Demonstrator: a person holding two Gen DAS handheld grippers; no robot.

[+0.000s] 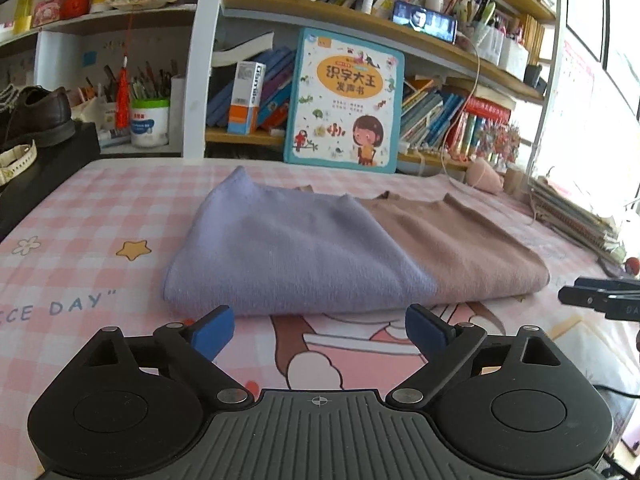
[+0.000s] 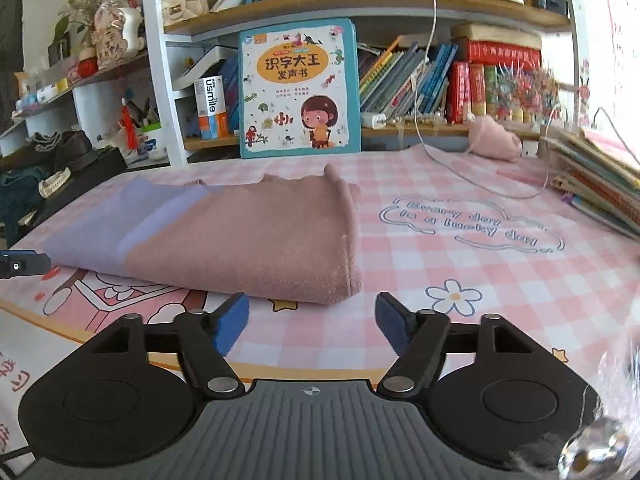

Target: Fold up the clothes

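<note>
Blue pads on your left gripper (image 1: 319, 330) stand wide apart and hold nothing; they hover just before the near edge of the folded sweater (image 1: 320, 252), not touching it. Your right gripper (image 2: 312, 322) is also wide and empty, near the sweater's brown corner. The sweater, purple and brown, lies flat on the pink checked tablecloth (image 2: 460, 256).

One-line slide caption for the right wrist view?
Right gripper open just short of the folded purple-and-tan garment on the pink checked tablecloth.
</note>
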